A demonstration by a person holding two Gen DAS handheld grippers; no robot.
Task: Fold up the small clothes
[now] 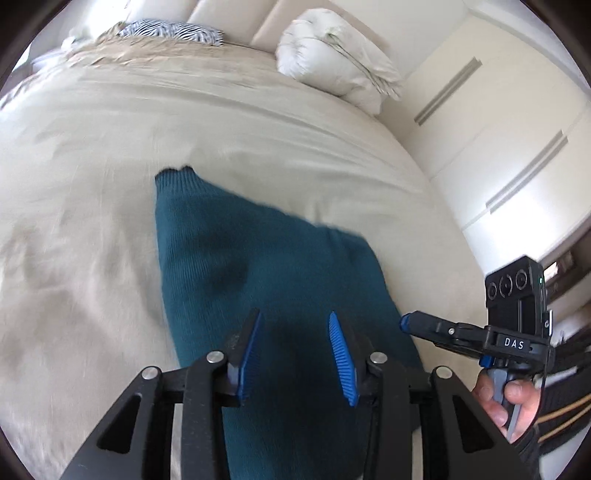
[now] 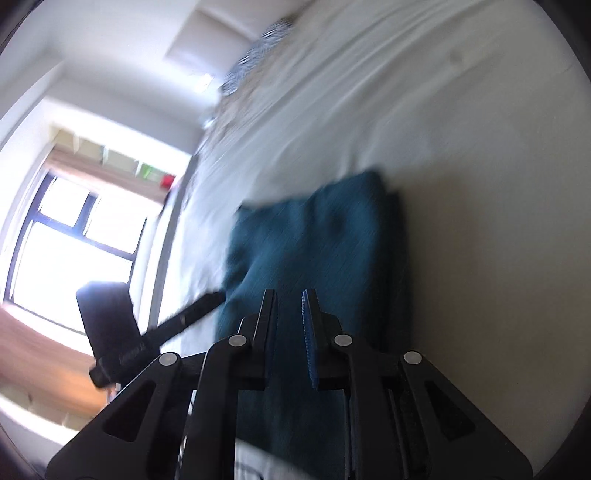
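A teal knitted garment lies folded on the beige bedsheet, its ribbed hem pointing away from me. My left gripper hovers over its near end with the jaws apart and nothing between them. My right gripper shows at the right of the left wrist view, its tip at the garment's right edge. In the blurred right wrist view the right gripper stands over the teal garment with a narrow gap between the fingers and nothing visibly held. The left gripper reaches in from the left.
A white pillow and a striped cloth lie at the head of the bed. White wardrobe doors stand to the right. A bright window and wooden floor lie to the left of the bed.
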